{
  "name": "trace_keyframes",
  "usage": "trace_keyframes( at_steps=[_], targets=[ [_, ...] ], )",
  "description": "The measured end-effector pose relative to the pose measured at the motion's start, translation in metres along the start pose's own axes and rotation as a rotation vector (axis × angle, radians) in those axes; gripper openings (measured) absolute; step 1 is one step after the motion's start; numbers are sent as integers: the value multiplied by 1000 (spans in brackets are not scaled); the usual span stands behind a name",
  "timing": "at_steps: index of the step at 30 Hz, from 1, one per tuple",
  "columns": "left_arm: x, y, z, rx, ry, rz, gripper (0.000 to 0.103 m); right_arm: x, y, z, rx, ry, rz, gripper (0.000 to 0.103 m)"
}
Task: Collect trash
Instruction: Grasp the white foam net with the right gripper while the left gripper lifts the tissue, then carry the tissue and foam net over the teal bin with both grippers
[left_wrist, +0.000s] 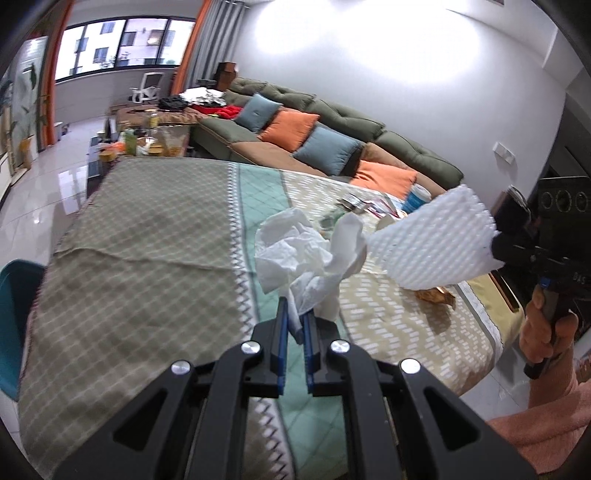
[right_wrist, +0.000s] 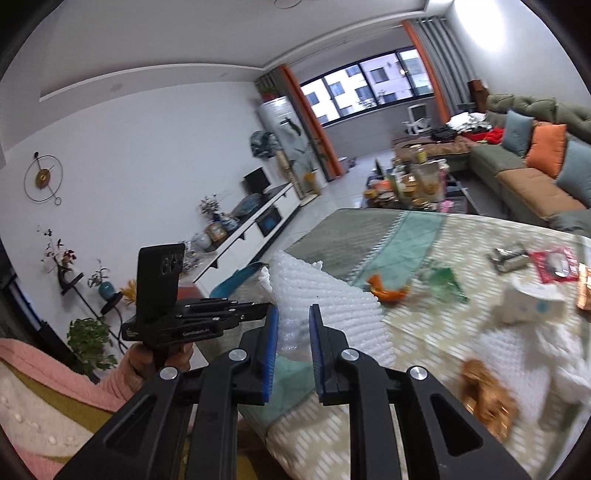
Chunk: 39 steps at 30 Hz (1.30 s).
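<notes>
Nearest to me, my left gripper (left_wrist: 295, 325) has its blue pads nearly together, pinching the lower end of a crumpled white tissue (left_wrist: 291, 251), which stands up from the jaws above the green band of the tablecloth (left_wrist: 147, 236). My right gripper (right_wrist: 293, 328) has its jaws a little way apart with a white foam net sleeve (right_wrist: 332, 306) between them; the sleeve's near end lies between the pads, though I cannot confirm firm contact on both sides. In the left wrist view the same foam net sleeve (left_wrist: 436, 240) hangs above the right part of the table, just beside the tissue.

On the cloth below the sleeve, near the table's right edge, lies a brown crumpled wrapper (left_wrist: 436, 293). In the right wrist view I record that wrapper (right_wrist: 487, 391) blurred at the near right, a white paper cup (right_wrist: 532, 301) on its side further in, an orange peel (right_wrist: 388, 290) and a green wrapper (right_wrist: 448, 282) towards the middle, and a red packet (right_wrist: 554, 264) near the far right edge.

Beyond the table's far edge stand a cluttered coffee table (left_wrist: 147, 140) and a green sofa (left_wrist: 332, 122) with cushions.
</notes>
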<state>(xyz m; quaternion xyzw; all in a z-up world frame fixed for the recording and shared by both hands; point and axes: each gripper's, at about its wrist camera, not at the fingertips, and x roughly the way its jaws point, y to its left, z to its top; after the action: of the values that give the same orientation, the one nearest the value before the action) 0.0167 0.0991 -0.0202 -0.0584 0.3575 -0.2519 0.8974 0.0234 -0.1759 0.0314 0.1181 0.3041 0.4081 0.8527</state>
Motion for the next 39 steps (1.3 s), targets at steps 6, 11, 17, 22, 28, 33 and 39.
trace_keyframes(
  at_steps=[6, 11, 17, 22, 28, 33, 39],
  targets=[
    [-25, 23, -1, -44, -39, 65, 9, 50, 10, 14, -22, 41, 93, 17],
    [-46, 47, -3, -87, -72, 121, 9, 91, 22, 28, -50, 84, 159, 17],
    [-74, 81, -8, -151, -110, 206, 9, 136, 38, 45, -85, 117, 221, 17],
    [-95, 104, -12, -196, -138, 275, 9, 170, 50, 56, -98, 146, 275, 17],
    [-118, 130, -16, -245, -163, 350, 9, 206, 63, 64, -113, 181, 318, 17],
    [-129, 155, -18, -285, -173, 406, 9, 234, 79, 71, -138, 206, 339, 17],
    [-133, 184, -20, -321, -169, 453, 9, 266, 92, 78, -159, 238, 358, 17]
  ],
)
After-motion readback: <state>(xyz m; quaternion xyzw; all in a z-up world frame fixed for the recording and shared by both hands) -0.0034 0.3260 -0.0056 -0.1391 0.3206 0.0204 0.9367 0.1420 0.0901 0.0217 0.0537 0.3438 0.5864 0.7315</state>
